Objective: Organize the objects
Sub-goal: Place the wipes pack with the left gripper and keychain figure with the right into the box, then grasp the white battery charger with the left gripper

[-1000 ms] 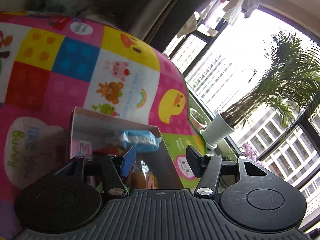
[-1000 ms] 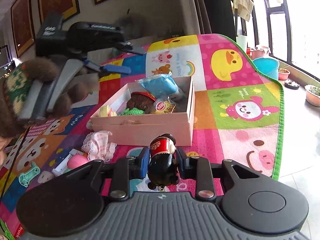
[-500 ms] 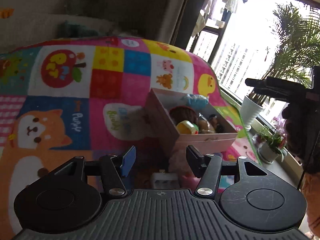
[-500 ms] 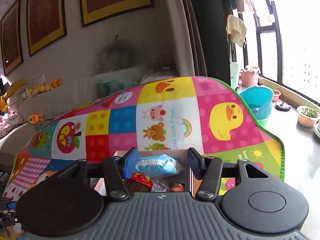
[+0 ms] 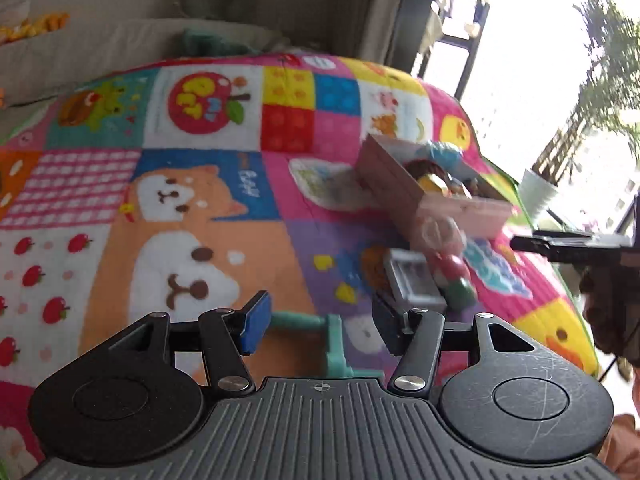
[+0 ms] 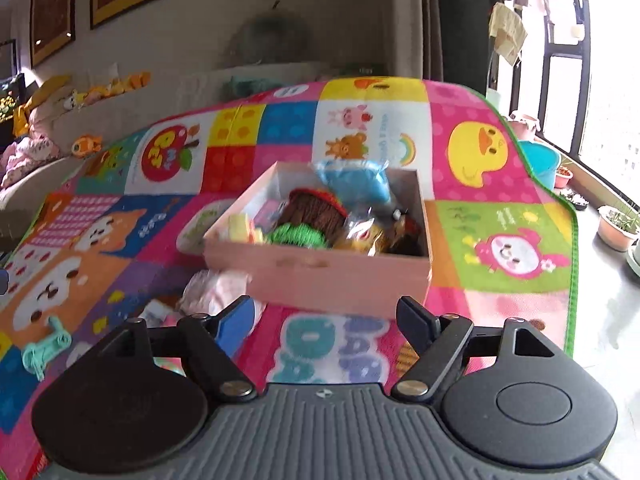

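A pink cardboard box (image 6: 320, 276) sits on the colourful play mat (image 6: 500, 248) and holds several toys and snack packs, among them a blue bag (image 6: 356, 184). The box also shows in the left wrist view (image 5: 460, 212). My right gripper (image 6: 326, 320) is open and empty, low in front of the box. My left gripper (image 5: 320, 328) is open and empty, hovering over a teal toy (image 5: 332, 340) on the mat. A clear plastic case (image 5: 412, 284), a pink cloth item (image 5: 440, 232) and a red-green toy (image 5: 456, 280) lie between it and the box.
The teal toy (image 6: 44, 348) and pink cloth (image 6: 216, 292) also show left of the box in the right wrist view. A sofa with plush toys (image 6: 92, 92) stands behind the mat. Plant pots (image 6: 618, 228) stand on the bare floor at the window, right.
The right gripper let go of the black figurine, which now lies in the box, and drew back. The left gripper swung away from the box and down to the teal toy.
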`<state>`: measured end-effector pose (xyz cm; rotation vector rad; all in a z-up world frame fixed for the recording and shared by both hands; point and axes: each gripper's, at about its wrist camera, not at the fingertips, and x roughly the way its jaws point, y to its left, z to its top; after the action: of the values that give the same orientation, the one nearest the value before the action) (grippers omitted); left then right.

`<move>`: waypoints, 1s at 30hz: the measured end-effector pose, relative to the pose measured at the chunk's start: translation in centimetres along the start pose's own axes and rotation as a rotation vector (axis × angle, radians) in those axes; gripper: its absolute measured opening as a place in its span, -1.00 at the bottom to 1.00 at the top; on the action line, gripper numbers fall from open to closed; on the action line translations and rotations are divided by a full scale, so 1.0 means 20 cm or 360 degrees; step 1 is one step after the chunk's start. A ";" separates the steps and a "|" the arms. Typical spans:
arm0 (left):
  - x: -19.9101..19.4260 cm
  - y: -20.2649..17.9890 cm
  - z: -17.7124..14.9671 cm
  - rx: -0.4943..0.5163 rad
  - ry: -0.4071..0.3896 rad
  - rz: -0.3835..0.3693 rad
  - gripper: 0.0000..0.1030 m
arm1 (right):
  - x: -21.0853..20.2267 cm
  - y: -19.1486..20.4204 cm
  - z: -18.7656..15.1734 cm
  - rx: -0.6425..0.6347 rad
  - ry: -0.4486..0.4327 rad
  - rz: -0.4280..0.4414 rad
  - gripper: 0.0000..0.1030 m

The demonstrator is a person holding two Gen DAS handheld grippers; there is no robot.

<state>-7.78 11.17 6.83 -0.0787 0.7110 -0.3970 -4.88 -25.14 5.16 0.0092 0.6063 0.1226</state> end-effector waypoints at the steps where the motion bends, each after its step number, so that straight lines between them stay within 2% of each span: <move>1: 0.03 -0.03 -0.02 0.0022 0.0031 -0.0007 0.17 | 0.01 0.02 -0.04 -0.0005 0.0024 0.0018 0.53; 4: 0.11 -0.07 -0.07 -0.0020 0.0091 -0.0052 0.16 | 0.01 0.08 -0.10 -0.0014 0.0066 0.0066 0.53; 8: 0.19 -0.13 -0.09 -0.0023 0.0096 -0.0027 0.15 | -0.01 0.16 -0.13 -0.0067 0.0058 0.0112 0.60; 11: 0.21 -0.23 -0.03 0.0001 0.0020 -0.0142 0.14 | -0.04 0.20 -0.14 -0.0161 -0.0009 0.0097 0.71; 14: 0.30 -0.33 0.02 0.0033 0.0010 -0.0212 0.14 | -0.03 0.17 -0.15 -0.0113 -0.0002 0.0070 0.72; 16: 0.38 -0.39 0.05 0.0053 0.0021 -0.0198 0.14 | -0.01 0.13 -0.17 -0.0058 0.0022 0.0039 0.72; 21: 0.59 -0.43 0.09 0.0060 0.0146 -0.0078 0.14 | 0.00 0.09 -0.26 -0.0009 0.0058 0.0006 0.72; 25: 0.69 -0.50 0.08 0.0156 0.0245 -0.0094 0.16 | 0.02 0.05 -0.30 0.0063 0.0080 0.0024 0.75; 28: 0.73 -0.57 0.08 0.0290 0.0214 -0.0006 0.15 | 0.02 0.04 -0.30 0.0083 0.0077 0.0042 0.81; 30: 0.75 -0.57 0.09 0.0270 0.0202 0.0015 0.14 | 0.01 0.04 -0.30 0.0080 0.0059 0.0050 0.81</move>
<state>-0.14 -5.18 1.25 0.1109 0.7999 -0.4547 -8.25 -24.58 0.16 0.0652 0.6465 0.1383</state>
